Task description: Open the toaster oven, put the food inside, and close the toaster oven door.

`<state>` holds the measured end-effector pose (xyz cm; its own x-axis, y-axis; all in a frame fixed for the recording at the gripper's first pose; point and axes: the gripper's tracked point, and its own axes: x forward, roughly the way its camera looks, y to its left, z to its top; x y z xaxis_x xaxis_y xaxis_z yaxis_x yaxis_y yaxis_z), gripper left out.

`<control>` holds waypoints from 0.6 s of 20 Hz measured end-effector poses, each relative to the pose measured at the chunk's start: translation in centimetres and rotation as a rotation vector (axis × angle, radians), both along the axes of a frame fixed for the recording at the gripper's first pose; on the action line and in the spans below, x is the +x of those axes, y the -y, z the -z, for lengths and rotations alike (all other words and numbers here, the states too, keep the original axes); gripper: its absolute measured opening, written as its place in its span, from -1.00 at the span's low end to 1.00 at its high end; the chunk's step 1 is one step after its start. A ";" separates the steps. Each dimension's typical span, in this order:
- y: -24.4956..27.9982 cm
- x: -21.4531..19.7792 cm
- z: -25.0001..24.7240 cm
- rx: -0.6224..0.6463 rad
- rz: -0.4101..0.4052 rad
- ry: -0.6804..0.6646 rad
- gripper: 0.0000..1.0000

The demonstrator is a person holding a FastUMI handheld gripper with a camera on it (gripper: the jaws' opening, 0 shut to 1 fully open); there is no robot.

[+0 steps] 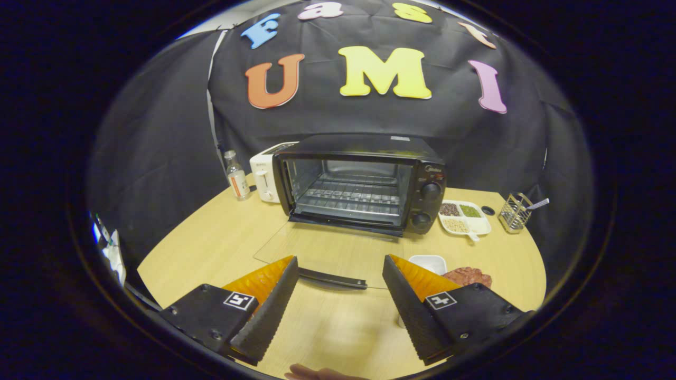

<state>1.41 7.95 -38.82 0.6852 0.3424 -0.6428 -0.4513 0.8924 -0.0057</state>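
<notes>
Already the toaster oven is seen with its glass door folded flat onto the worktop, the door's dark handle lying between the fingers of the gripper. The fingers are spread wide and nothing is held between them. The oven cavity is bare, with its wire rack exposed.

The opening step is judged done, so the food is to be fetched next. The food, a reddish, meat-like piece, is seen just beyond the right finger, beside a small white dish; whether it rests on a plate cannot be told, since the finger hides its near side.

For a good pick, the gripper is best swung to the right and brought down with 1 finger on each side of the piece, wide enough that the dish is not nudged. A soft piece is likely to sag, so a grip across its middle is advised, with modest pressure. On the way to the oven, the piece is best carried above the open door, so that neither glass nor handle is struck, and set well back on the rack so that the door can close freely.

Further off, a white toaster, a small bottle, a divided tray of grains and a wire holder are seen well apart from the path.
</notes>
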 end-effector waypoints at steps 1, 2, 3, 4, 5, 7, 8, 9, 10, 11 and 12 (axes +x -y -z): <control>1.2 0.8 -1.0 0.016 0.021 -0.005 1.00; 2.5 1.6 -1.6 0.031 0.040 -0.016 1.00; 3.7 2.2 -2.1 0.037 0.045 -0.041 1.00; 4.9 2.9 -2.2 0.047 0.049 -0.073 1.00; 6.2 3.6 -2.2 0.063 0.058 -0.110 0.99; 9.0 5.0 -1.6 0.086 0.098 -0.193 0.98; 10.2 5.6 -1.0 0.103 0.114 -0.232 0.98; 11.5 6.0 -0.4 0.110 0.128 -0.265 0.97; 12.9 6.1 0.4 0.103 0.140 -0.298 0.96; 14.0 6.4 1.0 0.097 0.147 -0.319 0.95; 14.9 6.6 1.5 0.093 0.149 -0.333 0.95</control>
